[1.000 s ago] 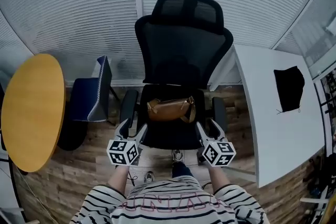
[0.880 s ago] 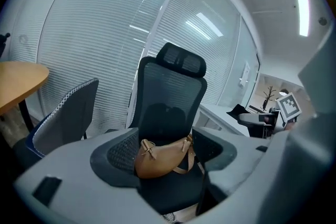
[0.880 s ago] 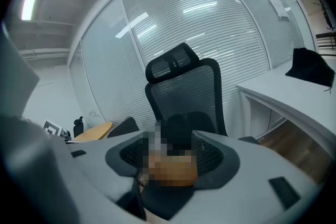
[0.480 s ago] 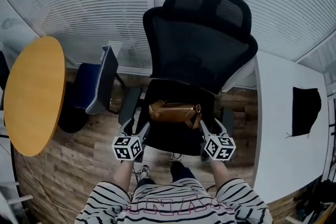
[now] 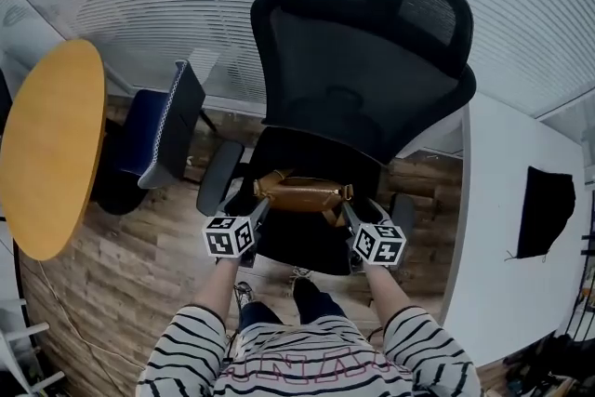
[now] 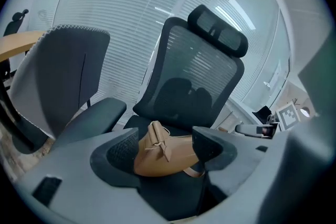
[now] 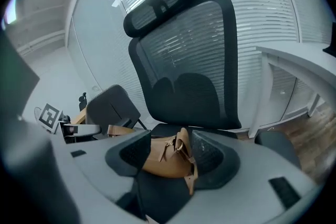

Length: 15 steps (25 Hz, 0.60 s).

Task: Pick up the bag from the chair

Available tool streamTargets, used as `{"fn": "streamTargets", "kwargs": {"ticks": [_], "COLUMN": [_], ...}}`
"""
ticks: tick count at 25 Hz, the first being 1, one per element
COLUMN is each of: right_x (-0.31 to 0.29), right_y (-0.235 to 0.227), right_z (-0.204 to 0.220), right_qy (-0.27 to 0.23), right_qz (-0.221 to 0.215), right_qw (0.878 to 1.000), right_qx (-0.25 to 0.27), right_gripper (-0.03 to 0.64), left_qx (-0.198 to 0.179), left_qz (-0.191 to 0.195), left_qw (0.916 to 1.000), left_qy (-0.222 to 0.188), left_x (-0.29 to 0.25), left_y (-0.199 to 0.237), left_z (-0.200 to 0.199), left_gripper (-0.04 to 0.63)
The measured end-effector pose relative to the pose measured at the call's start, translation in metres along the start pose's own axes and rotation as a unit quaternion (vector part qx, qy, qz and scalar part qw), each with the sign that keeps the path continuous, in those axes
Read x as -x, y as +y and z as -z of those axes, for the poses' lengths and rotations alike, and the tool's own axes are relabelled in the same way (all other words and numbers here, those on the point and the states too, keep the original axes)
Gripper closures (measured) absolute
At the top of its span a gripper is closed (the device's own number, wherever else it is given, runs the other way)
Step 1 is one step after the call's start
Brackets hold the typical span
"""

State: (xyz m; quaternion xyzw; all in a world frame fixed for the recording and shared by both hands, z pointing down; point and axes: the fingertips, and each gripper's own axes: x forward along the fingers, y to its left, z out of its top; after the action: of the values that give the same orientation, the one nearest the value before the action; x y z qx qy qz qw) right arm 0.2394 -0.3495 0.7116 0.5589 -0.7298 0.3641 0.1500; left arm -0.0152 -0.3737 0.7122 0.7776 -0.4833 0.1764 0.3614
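Note:
A tan leather bag [image 5: 302,193] lies across the seat of a black mesh office chair [image 5: 363,79]. In the head view my left gripper [image 5: 258,212] reaches the bag's left end and my right gripper [image 5: 347,214] reaches its right end. In the left gripper view the bag [image 6: 163,153] shows in the gap of the left gripper [image 6: 165,149], whose jaws stand wide apart. The right gripper view shows the same: the bag [image 7: 164,157], strap hanging down, sits between the spread jaws of the right gripper [image 7: 172,156]. Neither gripper is closed on it.
A round wooden table [image 5: 46,153] and a blue-and-grey chair [image 5: 163,130] stand to the left. A white desk [image 5: 507,246] with a black cloth [image 5: 544,209] is on the right. The chair's armrests [image 5: 216,191] flank the seat; window blinds lie behind it.
Both grippers have moved forward from the seat's front edge to the two ends of the bag. The head view has shifted closer over the chair.

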Motion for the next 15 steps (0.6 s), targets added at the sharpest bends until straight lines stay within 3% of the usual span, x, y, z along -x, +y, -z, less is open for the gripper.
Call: {"fn": "streamTargets", "kwargs": {"ticks": [7,15], "right_x": [-0.035,-0.067], "right_y": [-0.016,-0.021], "right_z": [0.017,0.025], "right_qy": [0.022,0.028], "right_qz": [-0.004,-0.019], "right_qw": [0.999,0.999], "right_qx": [-0.034,-0.037], "right_gripper": [0.379,0.359], "left_qx": [0.02,0.036], "left_qz": [-0.011,-0.011], "left_qw": [0.9994,0.9982], "left_qy": [0.025,0.046], "left_x": [-0.041,-0.067], "left_y": [0.009,0.013], "left_z": [0.01,0.023], "left_gripper": [0.298,0.298]}}
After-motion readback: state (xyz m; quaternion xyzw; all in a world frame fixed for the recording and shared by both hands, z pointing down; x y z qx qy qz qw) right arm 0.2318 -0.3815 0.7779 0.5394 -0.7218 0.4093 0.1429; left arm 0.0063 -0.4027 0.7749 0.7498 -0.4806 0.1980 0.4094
